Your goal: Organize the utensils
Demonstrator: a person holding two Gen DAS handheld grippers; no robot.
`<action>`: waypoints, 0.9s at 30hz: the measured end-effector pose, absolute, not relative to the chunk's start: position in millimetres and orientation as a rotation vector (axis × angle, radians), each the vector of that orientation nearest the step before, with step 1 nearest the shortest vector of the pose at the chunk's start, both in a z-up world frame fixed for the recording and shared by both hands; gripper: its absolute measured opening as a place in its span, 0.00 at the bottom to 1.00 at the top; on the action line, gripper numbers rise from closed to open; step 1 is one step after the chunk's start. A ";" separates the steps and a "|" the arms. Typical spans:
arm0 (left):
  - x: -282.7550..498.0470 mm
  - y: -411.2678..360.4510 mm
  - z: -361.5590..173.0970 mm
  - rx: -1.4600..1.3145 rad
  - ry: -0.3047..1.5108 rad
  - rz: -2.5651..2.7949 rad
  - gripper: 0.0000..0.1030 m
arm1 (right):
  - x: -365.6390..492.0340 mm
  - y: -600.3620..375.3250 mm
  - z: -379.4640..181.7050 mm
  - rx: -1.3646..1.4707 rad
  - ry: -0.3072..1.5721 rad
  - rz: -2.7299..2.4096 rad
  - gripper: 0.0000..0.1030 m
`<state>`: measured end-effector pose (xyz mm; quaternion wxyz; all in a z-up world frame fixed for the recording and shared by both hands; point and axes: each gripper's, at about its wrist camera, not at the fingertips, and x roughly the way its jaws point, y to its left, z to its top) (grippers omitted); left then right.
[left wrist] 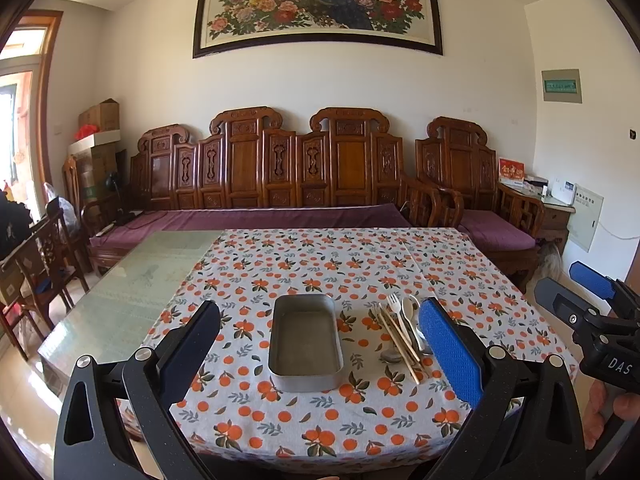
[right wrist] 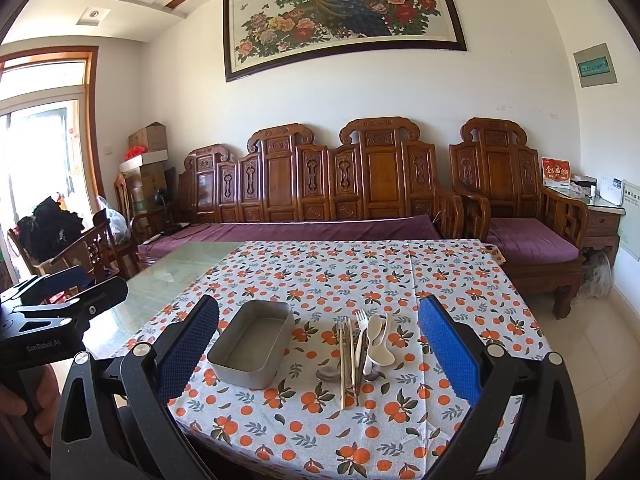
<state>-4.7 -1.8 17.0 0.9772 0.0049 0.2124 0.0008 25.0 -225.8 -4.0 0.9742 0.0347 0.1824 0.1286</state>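
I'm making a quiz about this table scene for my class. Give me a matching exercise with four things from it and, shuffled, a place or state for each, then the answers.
Things:
1. metal tin
2. utensil pile
3. tablecloth
4. left gripper

Descriptions:
A. orange-fruit print, covers part of the table
B. jaws wide apart, holding nothing
C. empty, left of the cutlery
D. loose heap of forks, spoons and chopsticks on the cloth

Pairs: 1-C, 2-D, 3-A, 4-B
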 end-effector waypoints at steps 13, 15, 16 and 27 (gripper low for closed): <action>-5.1 -2.2 16.2 0.010 0.427 0.001 0.94 | 24.9 -228.0 -5.0 0.070 0.367 0.259 0.97; -5.4 -2.5 15.7 0.010 0.427 0.001 0.94 | 24.6 -228.5 -5.1 0.070 0.366 0.259 0.98; -4.9 -2.4 16.2 0.010 0.427 0.001 0.94 | 24.2 -227.9 -4.9 0.071 0.366 0.259 0.98; -5.6 -3.1 15.0 0.011 0.426 0.002 0.94 | 23.5 -229.4 -6.4 0.073 0.366 0.260 0.98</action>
